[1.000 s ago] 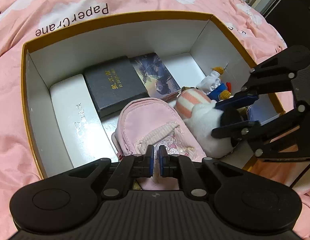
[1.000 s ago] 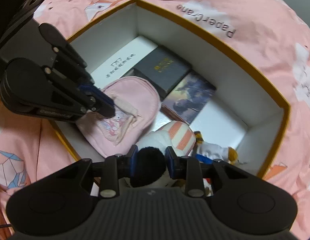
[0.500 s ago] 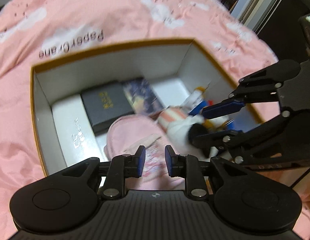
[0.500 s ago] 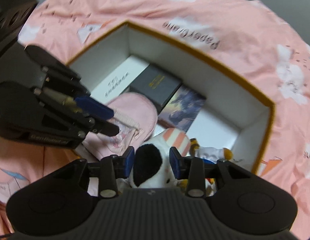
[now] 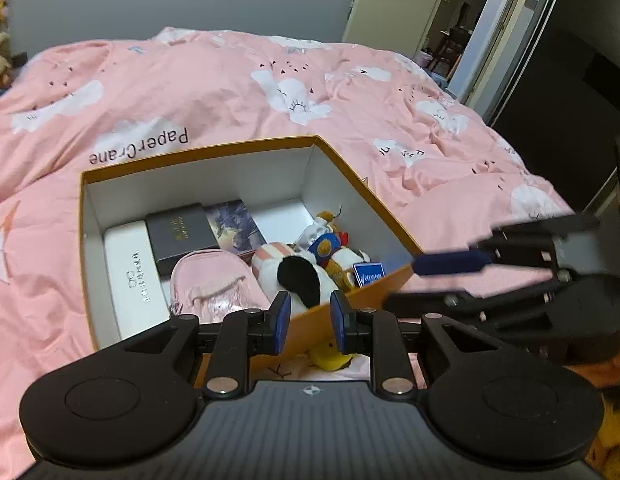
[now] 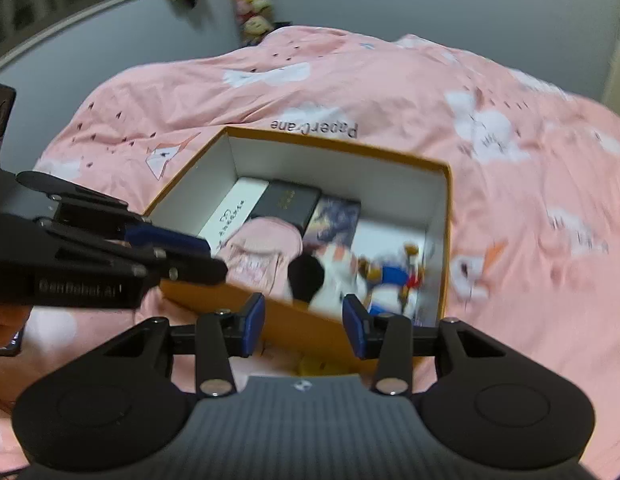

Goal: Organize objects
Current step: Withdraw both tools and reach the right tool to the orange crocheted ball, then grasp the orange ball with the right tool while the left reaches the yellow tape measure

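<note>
Orange-rimmed box sits on the pink bedspread, packed: white case, dark box, picture book, pink pouch, black-and-white plush and a small toy figure inside. Left gripper hangs above the near wall, jaws slightly apart, nothing between them. Right gripper beside it, jaws opening, also empty.
</note>
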The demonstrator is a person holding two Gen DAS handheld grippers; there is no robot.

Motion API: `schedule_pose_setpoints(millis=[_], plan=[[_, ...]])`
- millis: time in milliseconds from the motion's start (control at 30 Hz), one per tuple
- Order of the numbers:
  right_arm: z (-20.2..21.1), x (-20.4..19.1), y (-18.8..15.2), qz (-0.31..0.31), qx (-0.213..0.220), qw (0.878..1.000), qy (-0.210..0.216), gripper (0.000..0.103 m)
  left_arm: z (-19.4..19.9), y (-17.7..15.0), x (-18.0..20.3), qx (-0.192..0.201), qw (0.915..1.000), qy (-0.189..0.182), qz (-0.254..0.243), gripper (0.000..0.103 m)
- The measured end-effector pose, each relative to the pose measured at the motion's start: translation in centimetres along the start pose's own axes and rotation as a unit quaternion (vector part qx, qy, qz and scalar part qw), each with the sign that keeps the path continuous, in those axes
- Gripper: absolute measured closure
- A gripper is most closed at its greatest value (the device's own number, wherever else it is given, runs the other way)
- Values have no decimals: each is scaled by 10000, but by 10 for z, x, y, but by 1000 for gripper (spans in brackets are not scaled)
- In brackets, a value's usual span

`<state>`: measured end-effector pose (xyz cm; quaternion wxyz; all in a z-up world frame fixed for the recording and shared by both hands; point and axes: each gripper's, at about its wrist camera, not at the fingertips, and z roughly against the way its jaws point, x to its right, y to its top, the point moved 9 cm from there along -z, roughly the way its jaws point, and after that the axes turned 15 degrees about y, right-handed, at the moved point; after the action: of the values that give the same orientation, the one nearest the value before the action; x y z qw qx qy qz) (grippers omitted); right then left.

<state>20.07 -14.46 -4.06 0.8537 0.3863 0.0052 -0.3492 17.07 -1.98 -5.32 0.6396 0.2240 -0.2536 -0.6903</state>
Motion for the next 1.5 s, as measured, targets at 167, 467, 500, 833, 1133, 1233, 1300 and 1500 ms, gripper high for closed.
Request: schedule_pose_setpoints(millis=[167, 467, 500, 833, 1133, 1233, 1300, 1500], plan=[[2, 3, -51, -480, 84, 9984, -275, 58, 10, -18, 9, -31, 10000, -7, 63, 76], [-20, 14, -141, -1213, -484, 9888, -728, 57, -17, -88, 28, -634, 9978, 182, -118, 76], [-21, 14, -144, -1207, -496, 9885, -765, 56, -20, -93, 28, -707, 9973, 167, -72, 76], [-41, 12, -162, -1150, -899, 9868, -706, 66, -30, -105, 21, -968, 9949, 193, 204, 76], [-21, 17, -133, -1086, -412, 9916, -576, 70, -45, -83, 31, -837, 9957, -9, 398, 46], [-16, 35, -119, -957, -246, 9916, -829, 70, -61, -75, 35, -999, 9922, -14, 748, 40], [-17, 47, -114, -1013, -178, 9914, -813, 75, -73, -73, 37, -1114, 9880, -32, 1071, 39], [-32, 81, -121, -1413, -207, 9872, -707, 80, -102, -67, 49, -1207, 9798, 195, 1585, 36]])
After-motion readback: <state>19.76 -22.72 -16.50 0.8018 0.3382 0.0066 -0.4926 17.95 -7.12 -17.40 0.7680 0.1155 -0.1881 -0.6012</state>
